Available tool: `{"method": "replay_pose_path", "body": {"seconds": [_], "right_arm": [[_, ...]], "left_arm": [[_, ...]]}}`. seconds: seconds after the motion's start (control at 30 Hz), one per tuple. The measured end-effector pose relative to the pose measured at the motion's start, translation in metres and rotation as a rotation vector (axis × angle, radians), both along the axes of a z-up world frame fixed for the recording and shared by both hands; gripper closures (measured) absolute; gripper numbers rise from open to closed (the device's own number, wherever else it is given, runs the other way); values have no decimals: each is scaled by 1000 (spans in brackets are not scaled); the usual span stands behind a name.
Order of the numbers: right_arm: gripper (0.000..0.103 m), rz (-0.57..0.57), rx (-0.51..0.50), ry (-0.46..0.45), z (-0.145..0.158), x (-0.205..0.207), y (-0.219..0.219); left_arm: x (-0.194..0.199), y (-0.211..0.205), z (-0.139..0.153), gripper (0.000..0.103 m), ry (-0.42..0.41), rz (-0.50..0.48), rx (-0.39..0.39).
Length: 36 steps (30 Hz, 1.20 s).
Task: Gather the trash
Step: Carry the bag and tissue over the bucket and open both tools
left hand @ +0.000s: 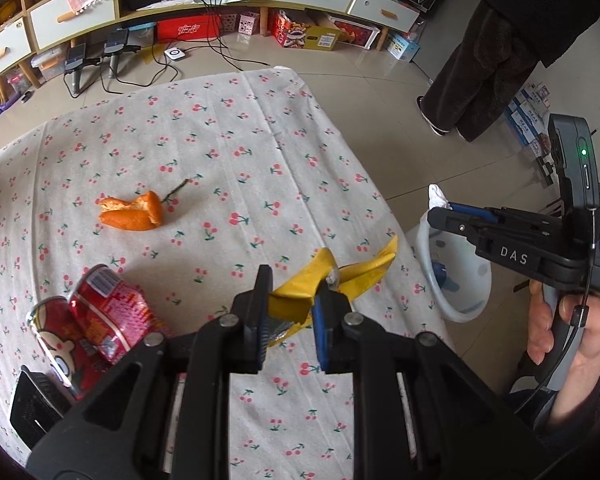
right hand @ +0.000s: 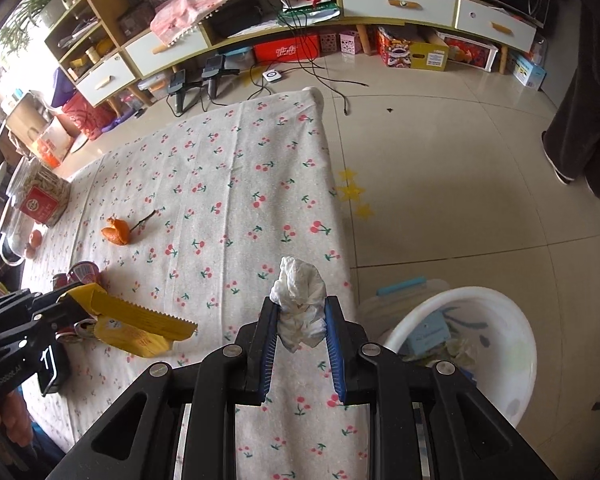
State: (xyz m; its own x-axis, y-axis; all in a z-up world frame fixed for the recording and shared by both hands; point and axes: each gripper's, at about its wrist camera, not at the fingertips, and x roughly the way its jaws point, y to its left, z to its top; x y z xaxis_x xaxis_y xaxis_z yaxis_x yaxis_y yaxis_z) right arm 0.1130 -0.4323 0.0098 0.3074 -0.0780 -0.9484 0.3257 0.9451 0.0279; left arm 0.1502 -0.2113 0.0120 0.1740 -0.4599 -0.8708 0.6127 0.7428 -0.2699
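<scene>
My left gripper (left hand: 294, 290) is shut on a yellow snack wrapper (left hand: 332, 280) and holds it above the cherry-print tablecloth (left hand: 220, 140); the wrapper also shows in the right wrist view (right hand: 136, 320). My right gripper (right hand: 300, 306) is shut on a crumpled white tissue (right hand: 300, 308) near the table's right edge. An orange peel (left hand: 134, 214) with a twig lies mid-table, also in the right wrist view (right hand: 118, 232). Two crushed red cans (left hand: 96, 316) lie at the left. A white trash bin (right hand: 472, 344) with some litter stands on the floor right of the table.
A glass jar (right hand: 40, 196) and small oranges (right hand: 34, 240) sit at the table's far left. A black device (left hand: 32, 412) lies near the cans. A person (left hand: 484, 64) stands on the tiled floor at right. Cables, boxes and a low cabinet (right hand: 400, 4) lie beyond the table.
</scene>
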Motion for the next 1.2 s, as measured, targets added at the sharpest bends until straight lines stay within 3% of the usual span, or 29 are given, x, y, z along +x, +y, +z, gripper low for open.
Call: {"method": "replay_pose_path", "body": {"seconds": [0.4, 0.63, 0.8, 1.0, 1.07, 1.13, 1.2], "right_arm": [[79, -142, -35, 29, 13, -62, -71], [77, -240, -54, 60, 12, -89, -104], [77, -291, -58, 71, 12, -104, -122], [77, -341, -58, 66, 15, -120, -141], [77, -341, -38, 66, 13, -123, -144], [77, -330, -37, 84, 8, -124, -144], [76, -321, -45, 103, 4, -123, -144]], "left_arm": [[-45, -63, 7, 83, 63, -63, -120], [-65, -115, 13, 83, 159, -75, -246], [-71, -143, -7, 83, 270, -52, -296], [-87, -162, -41, 83, 337, -76, -272], [-93, -166, -52, 82, 337, -85, -220], [-94, -167, -61, 69, 331, -79, -167], [-96, -163, -65, 46, 323, -73, -149]]}}
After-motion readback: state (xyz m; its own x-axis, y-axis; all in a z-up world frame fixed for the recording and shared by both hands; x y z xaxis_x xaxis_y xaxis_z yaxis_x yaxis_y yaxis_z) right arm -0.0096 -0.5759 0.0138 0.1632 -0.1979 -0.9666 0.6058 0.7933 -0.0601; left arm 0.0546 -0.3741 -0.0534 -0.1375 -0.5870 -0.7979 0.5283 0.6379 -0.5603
